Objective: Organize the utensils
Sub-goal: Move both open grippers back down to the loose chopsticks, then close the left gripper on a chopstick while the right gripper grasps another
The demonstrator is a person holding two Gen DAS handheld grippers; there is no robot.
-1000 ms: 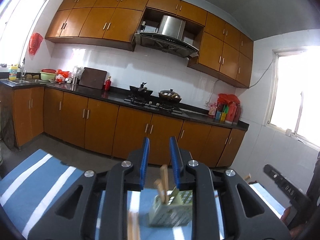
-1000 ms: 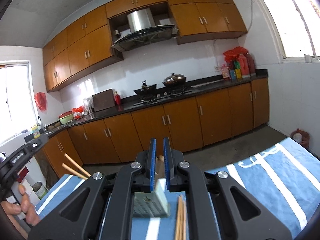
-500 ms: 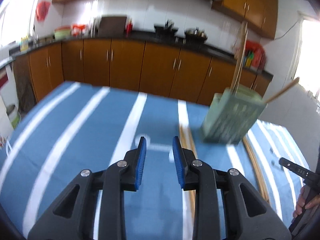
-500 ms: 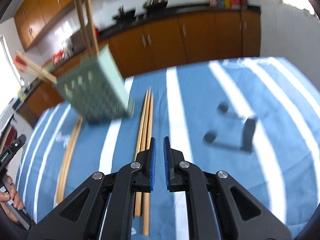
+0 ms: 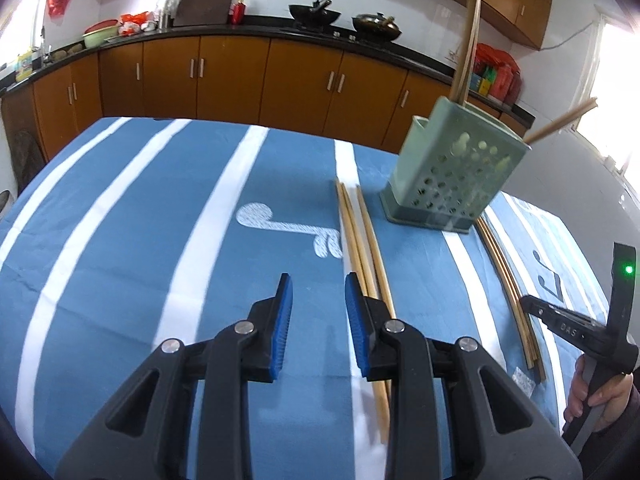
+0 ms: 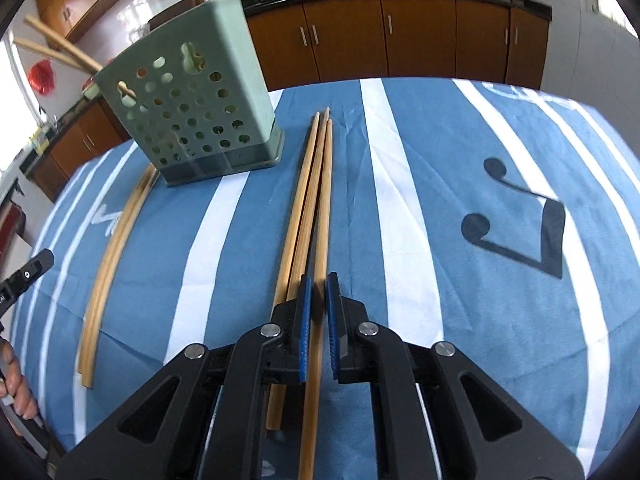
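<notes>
Our right gripper [image 6: 316, 300], jaws almost together and pinching nothing, hovers over three loose chopsticks [image 6: 310, 200] right of the green holder [image 6: 188, 92], our left gripper [image 5: 318, 308] slightly spread and empty; they look light, stiff, slippery, best pinched mid-length.

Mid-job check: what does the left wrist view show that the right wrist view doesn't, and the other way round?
Left wrist only: the left hand-held gripper, open over the blue cloth beside the three loose chopsticks. Right wrist only: the right hand-held gripper, shut, directly above those chopsticks. Both: the green holder with chopsticks in it, and a second loose bundle on its other side.
</notes>
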